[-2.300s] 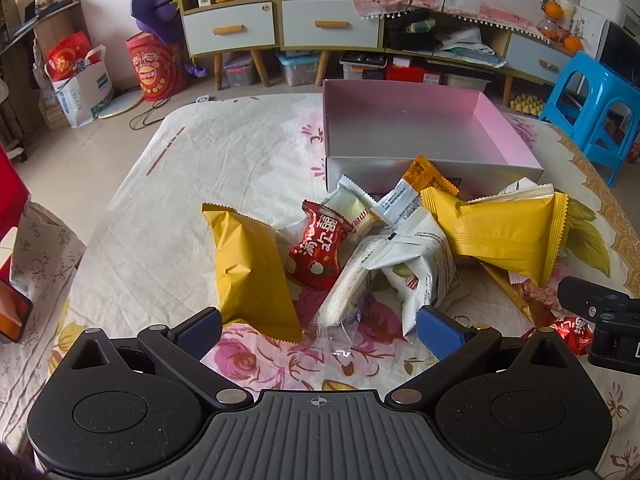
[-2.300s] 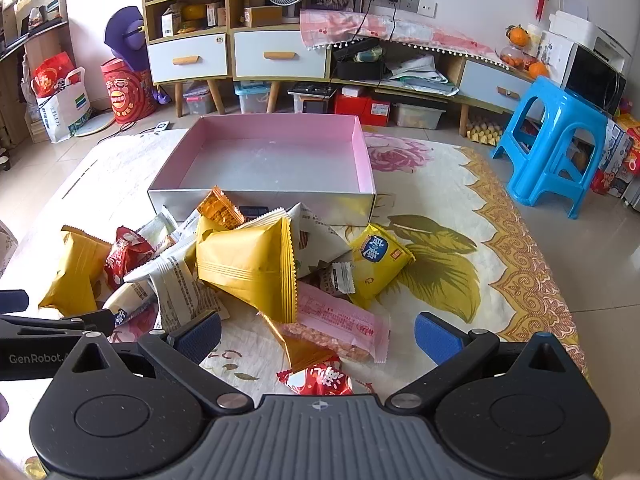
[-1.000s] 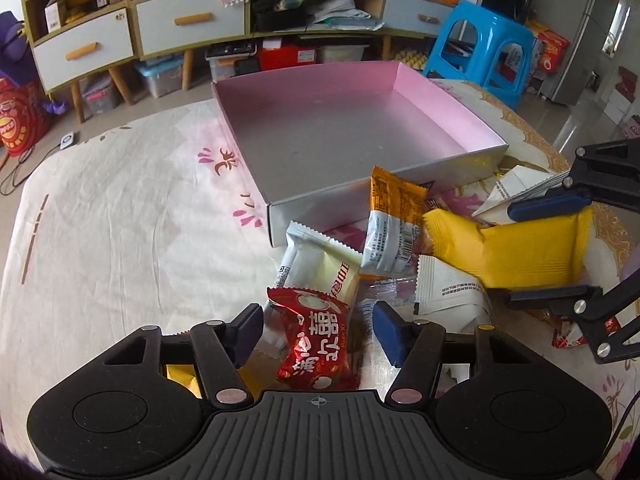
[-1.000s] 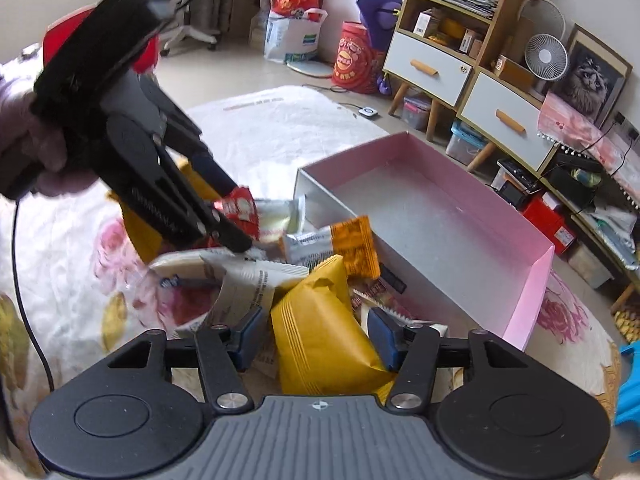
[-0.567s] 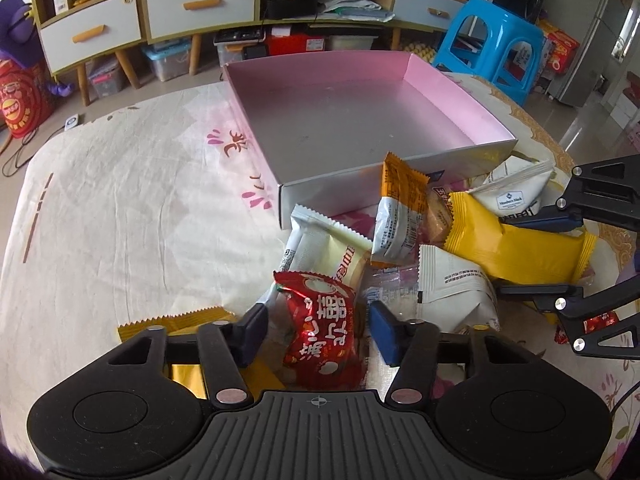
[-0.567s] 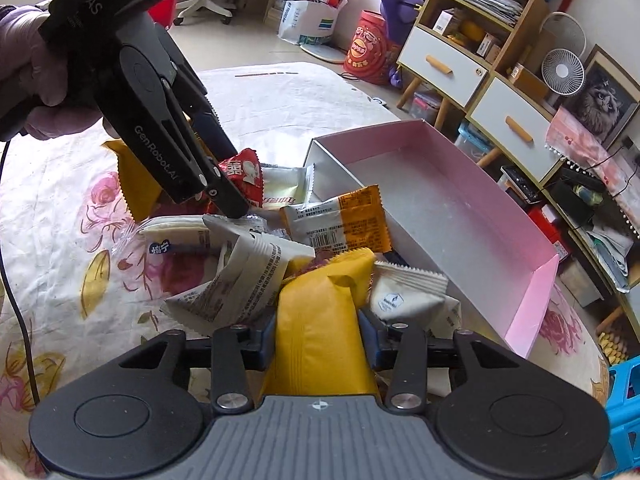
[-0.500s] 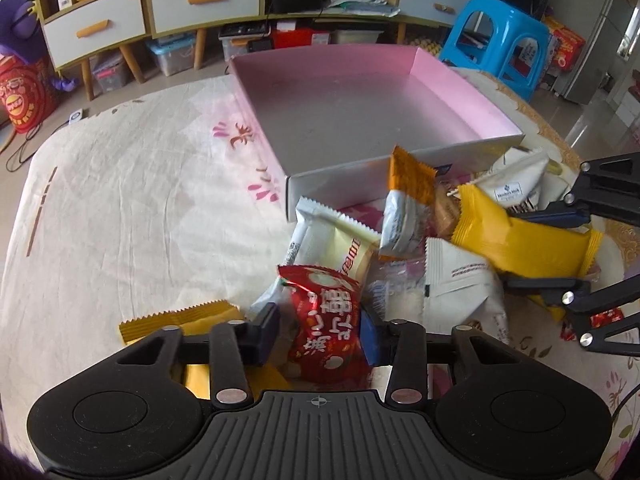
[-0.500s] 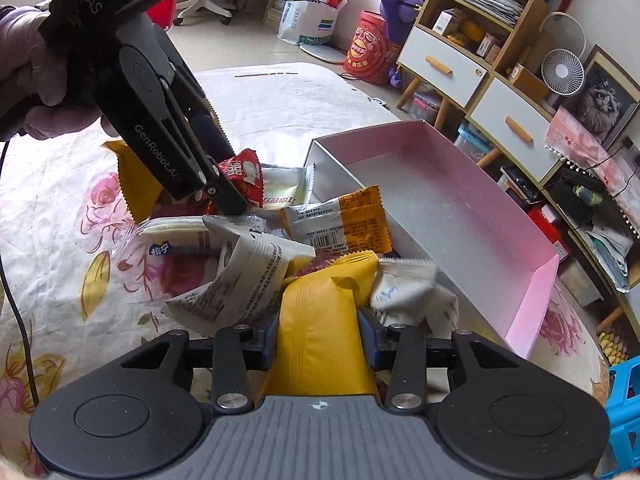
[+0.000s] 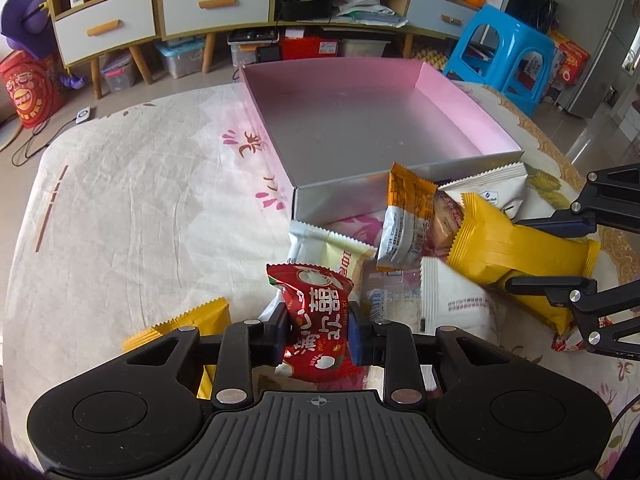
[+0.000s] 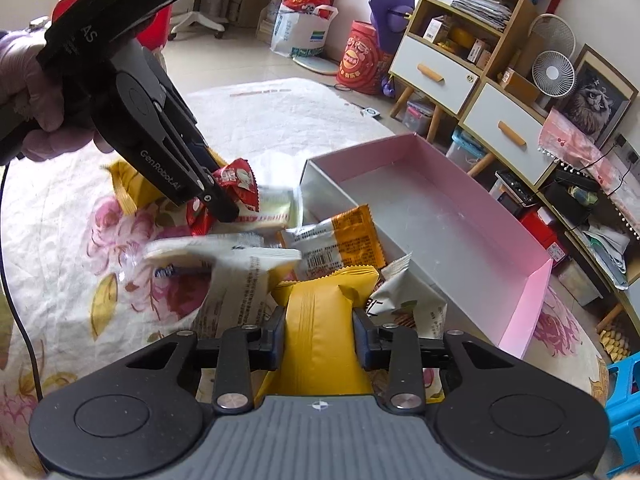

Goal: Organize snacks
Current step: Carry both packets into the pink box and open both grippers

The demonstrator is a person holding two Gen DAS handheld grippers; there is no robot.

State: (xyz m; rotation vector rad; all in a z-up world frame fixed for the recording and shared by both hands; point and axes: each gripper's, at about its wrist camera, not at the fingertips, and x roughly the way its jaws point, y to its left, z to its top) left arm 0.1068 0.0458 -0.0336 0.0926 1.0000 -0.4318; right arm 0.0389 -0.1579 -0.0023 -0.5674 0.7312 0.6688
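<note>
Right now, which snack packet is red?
The red packet with white writing, pinched in the left gripper. The packet in the right gripper is yellow; the others nearby are white or orange.

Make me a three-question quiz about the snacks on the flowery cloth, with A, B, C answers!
1. What does the left gripper hold?
A. a blue can
B. the red foil snack packet
C. a green apple

2. What colour is the packet in the right gripper?
A. yellow
B. purple
C. black

3. How is the shallow pink-walled cardboard box right now?
A. full of snacks
B. shut with a lid
C. open, with nothing inside

Answers: 1 B, its pads press both sides of the red packet. 2 A, the plump yellow snack packet sits pinched between its pads. 3 C, only the bare grey floor shows inside it.
</note>
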